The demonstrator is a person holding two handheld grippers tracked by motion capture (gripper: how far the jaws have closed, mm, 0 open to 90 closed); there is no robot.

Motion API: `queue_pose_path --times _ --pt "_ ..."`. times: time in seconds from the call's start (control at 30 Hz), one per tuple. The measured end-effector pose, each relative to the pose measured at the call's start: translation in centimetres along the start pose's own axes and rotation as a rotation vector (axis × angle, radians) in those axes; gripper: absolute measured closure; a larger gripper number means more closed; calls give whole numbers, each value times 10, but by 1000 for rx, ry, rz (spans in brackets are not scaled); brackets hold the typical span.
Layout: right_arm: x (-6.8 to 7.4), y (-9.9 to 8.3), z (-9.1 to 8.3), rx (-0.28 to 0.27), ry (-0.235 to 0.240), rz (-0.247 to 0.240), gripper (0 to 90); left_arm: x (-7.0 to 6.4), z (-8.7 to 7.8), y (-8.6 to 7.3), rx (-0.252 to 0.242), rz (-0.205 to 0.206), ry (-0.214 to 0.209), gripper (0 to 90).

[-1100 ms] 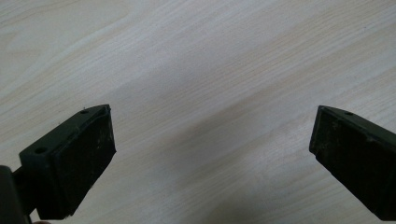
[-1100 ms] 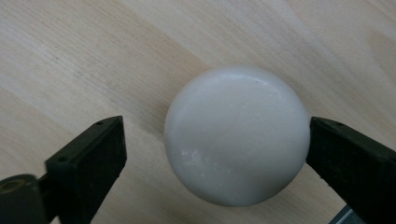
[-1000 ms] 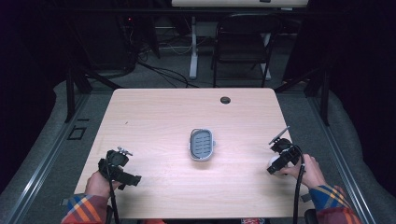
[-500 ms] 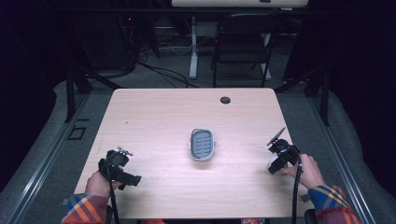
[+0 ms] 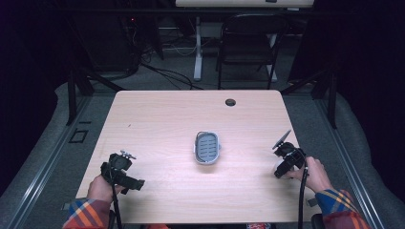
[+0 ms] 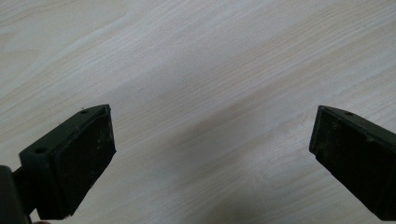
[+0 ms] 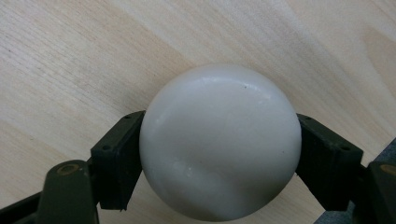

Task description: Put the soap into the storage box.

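A small grey oval tray with a slotted bottom (image 5: 207, 148) lies at the middle of the light wooden table (image 5: 167, 119). My right gripper (image 7: 219, 135) is shut on a smooth white rounded object (image 7: 219, 140), held just above the wood. In the high view that gripper (image 5: 281, 171) hovers near the table's right edge, well to the right of the tray. My left gripper (image 6: 212, 130) stands wide open over bare wood with nothing between its pads. From above, the left gripper (image 5: 133, 183) is at the near left, apart from the tray.
A round cable hole (image 5: 230, 102) sits near the table's far edge. A dark folding chair (image 5: 248, 43) and desk legs stand beyond the table. Bare wood lies between the tray and each gripper.
My right gripper has shifted a little toward the near edge with the white object in it. The left gripper and the tray have stayed put.
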State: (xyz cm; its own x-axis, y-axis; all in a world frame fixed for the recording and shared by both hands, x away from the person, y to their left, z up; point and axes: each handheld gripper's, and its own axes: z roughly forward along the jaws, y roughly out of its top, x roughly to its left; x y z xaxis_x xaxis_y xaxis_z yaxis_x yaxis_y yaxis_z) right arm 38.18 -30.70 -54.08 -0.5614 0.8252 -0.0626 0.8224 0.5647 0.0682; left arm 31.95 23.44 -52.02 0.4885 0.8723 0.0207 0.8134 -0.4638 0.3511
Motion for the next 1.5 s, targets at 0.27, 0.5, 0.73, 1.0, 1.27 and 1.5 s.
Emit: queue_pose_path --times 0.27,0.5,0.73,1.0,1.27,1.5 --pt "-1 3 1 27 4 -10 239 0 0 0 -2 1 1 0" --pt "0 5 3 28 9 -5 241 0 0 0 -4 2 3 0" --pt "0 5 3 32 6 -12 243 0 0 0 -2 3 2 0" --pt "-1 6 1 39 23 -23 244 0 0 0 -4 4 2 0" --pt "-2 6 -5 30 32 -21 244 0 -1 0 -5 5 3 0" --pt "0 7 -7 34 34 -37 244 0 -1 0 -4 5 4 0"
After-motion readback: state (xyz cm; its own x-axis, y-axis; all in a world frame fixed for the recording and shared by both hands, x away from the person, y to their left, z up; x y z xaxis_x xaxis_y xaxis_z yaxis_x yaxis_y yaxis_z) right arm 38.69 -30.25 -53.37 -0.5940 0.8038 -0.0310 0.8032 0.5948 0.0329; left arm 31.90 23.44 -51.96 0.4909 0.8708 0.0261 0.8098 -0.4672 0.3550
